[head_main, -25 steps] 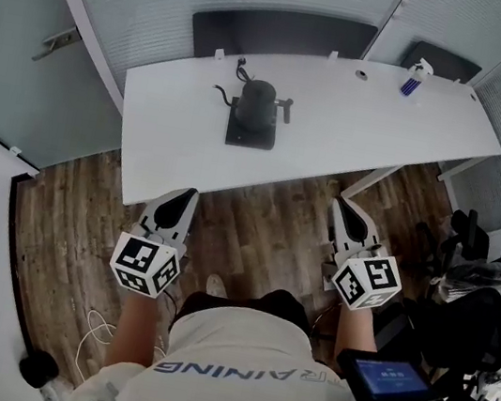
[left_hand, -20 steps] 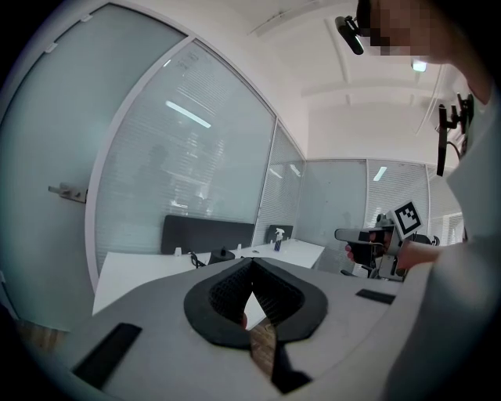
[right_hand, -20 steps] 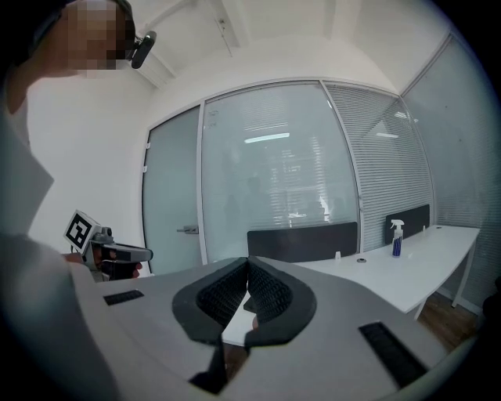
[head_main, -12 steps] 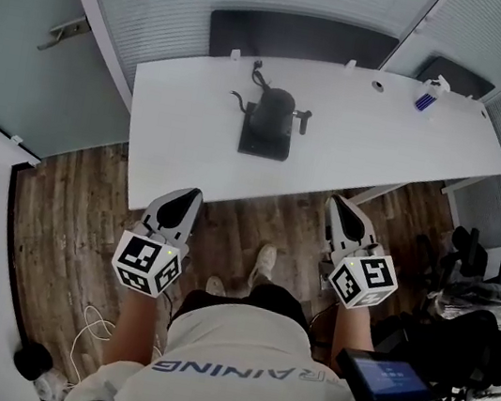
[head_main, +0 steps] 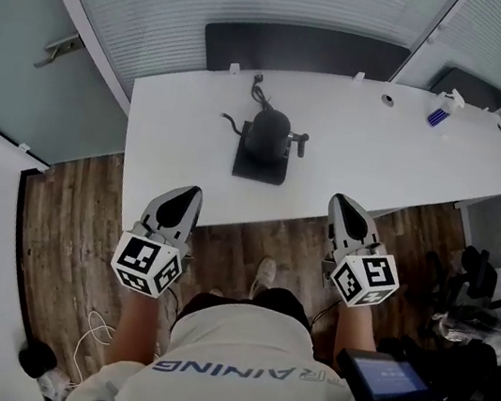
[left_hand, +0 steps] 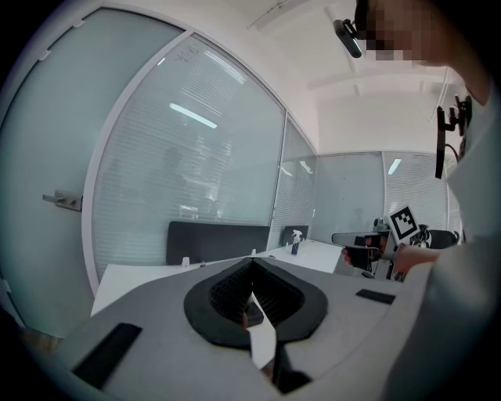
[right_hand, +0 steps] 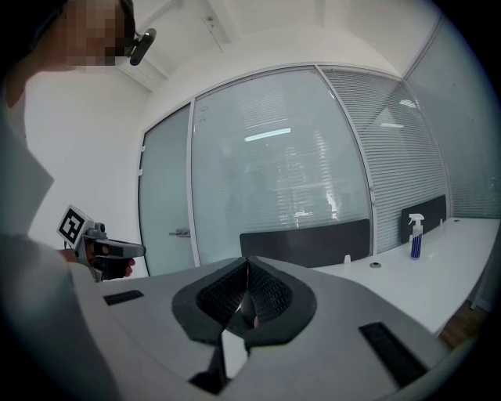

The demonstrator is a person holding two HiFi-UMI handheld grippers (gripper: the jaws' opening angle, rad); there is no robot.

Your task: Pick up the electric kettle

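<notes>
Because the black round electric kettle (head_main: 269,133) stands toward the white desk's (head_main: 382,150) far edge, my left gripper (head_main: 189,196) and right gripper (head_main: 341,204) hang at its near edge, not yet in reach — jaws pressed together, empty.

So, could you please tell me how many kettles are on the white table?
1. The kettle stands on its dark square base on the table, left of middle; the spray bottle is at the far right corner. None seems hidden.
</notes>
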